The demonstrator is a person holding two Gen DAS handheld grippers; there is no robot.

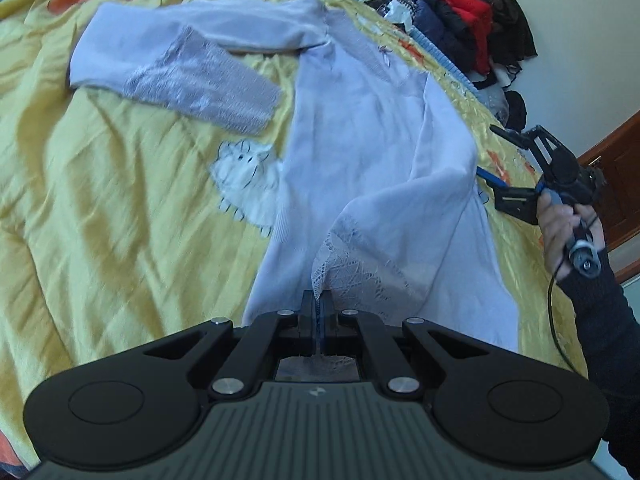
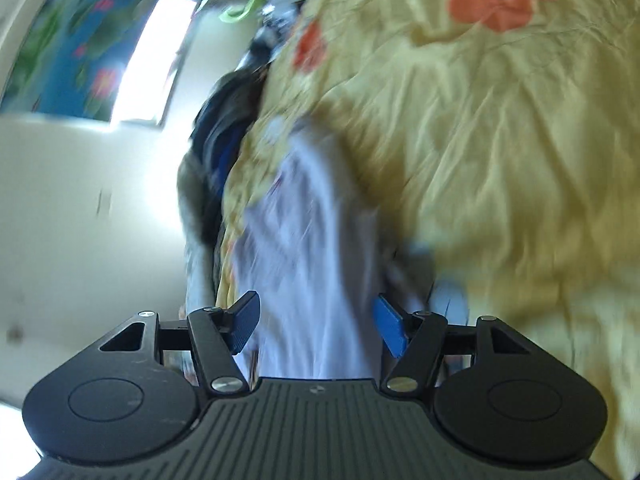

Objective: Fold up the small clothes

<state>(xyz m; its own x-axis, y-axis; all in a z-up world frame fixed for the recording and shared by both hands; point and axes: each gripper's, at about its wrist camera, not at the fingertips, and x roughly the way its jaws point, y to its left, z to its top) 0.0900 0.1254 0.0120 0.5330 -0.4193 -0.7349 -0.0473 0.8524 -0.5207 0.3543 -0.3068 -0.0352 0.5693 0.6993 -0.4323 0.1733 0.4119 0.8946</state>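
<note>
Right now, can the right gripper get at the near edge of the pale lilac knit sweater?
Probably yes. The right gripper is open with the pale lilac knit sweater straight ahead between its fingers, nothing in between. The left gripper pinches the lace cuff well aside.

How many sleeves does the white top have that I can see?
2. One sleeve lies stretched out to the left across the yellow blanket. The other sleeve is folded over the white top, its lace cuff pinched in the left gripper.
</note>
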